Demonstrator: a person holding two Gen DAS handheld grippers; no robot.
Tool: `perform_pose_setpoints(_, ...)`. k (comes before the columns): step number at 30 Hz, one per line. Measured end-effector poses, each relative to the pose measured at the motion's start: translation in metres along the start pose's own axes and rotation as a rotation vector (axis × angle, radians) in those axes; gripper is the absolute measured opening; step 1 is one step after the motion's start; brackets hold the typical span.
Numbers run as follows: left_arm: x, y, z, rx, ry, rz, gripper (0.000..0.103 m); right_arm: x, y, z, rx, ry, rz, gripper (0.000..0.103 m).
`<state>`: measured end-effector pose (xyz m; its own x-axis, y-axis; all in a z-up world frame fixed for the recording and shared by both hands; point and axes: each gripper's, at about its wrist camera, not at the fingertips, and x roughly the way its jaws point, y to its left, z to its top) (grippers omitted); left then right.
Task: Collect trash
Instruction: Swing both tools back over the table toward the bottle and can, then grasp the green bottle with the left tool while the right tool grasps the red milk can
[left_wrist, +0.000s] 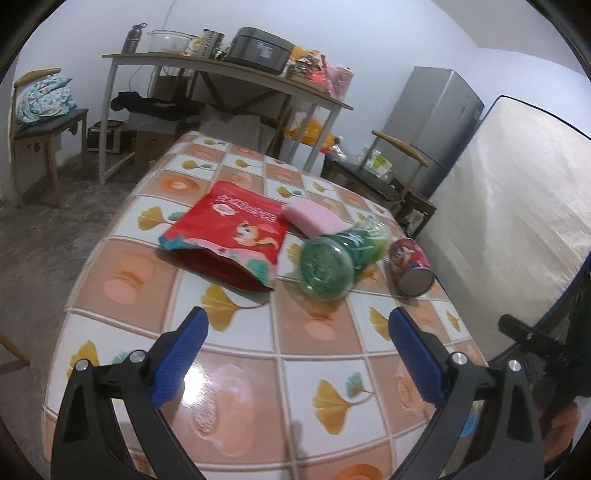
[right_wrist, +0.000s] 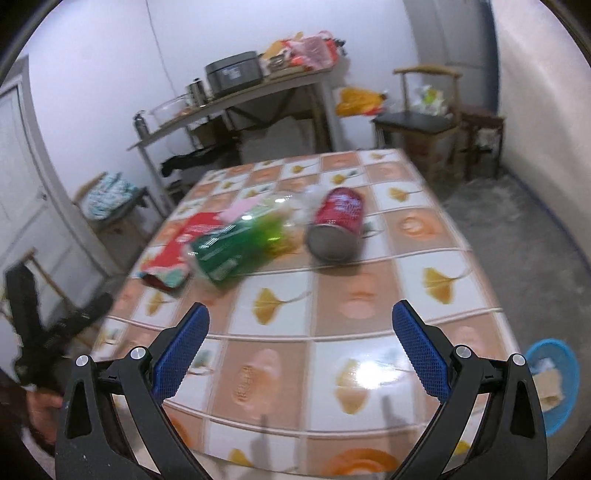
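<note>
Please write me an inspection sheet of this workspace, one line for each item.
Surface: table with glossy tiled leaf-pattern cloth.
Job's things: red snack pouch, pink flat packet, green plastic bottle and red metal can, all lying down; blue basket on the floor.
Clutter: nothing seen besides these.
Grippers: left hand-held gripper and right hand-held gripper open, empty.
Cables: nothing seen.
Surroundings: loaded side table, grey fridge, wooden chairs.
</note>
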<state>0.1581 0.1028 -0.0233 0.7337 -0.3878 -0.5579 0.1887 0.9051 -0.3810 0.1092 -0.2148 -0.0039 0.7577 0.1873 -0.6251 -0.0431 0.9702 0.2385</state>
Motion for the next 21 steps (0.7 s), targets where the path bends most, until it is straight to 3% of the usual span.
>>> perform_pose_setpoints(7, 0.002, 0.017, 0.015, 0.013, -0.048, 0.031, 0.096, 0.044, 0.008, 0.041, 0.207, 0.085, 0.217, 0.095)
perform_pose_setpoints(10, 0.002, 0.023, 0.019, 0.004, -0.056, 0.024, 0.096, 0.073, 0.011, 0.058, 0.308, 0.129, 0.26, 0.095)
perform_pose_setpoints(13, 0.001, 0.026, 0.019, 0.008, -0.069, 0.023, 0.096, 0.11, 0.02, 0.07, 0.391, 0.19, 0.26, 0.095)
perform_pose_setpoints(18, 0.002, 0.032, 0.017, -0.006, -0.061, 0.008, 0.096, 0.155, 0.028, 0.072, 0.473, 0.244, 0.161, 0.095)
perform_pose_setpoints(21, 0.001, 0.029, 0.022, 0.025, -0.069, -0.017, 0.096, 0.159, 0.03, 0.07, 0.484, 0.248, 0.132, 0.095)
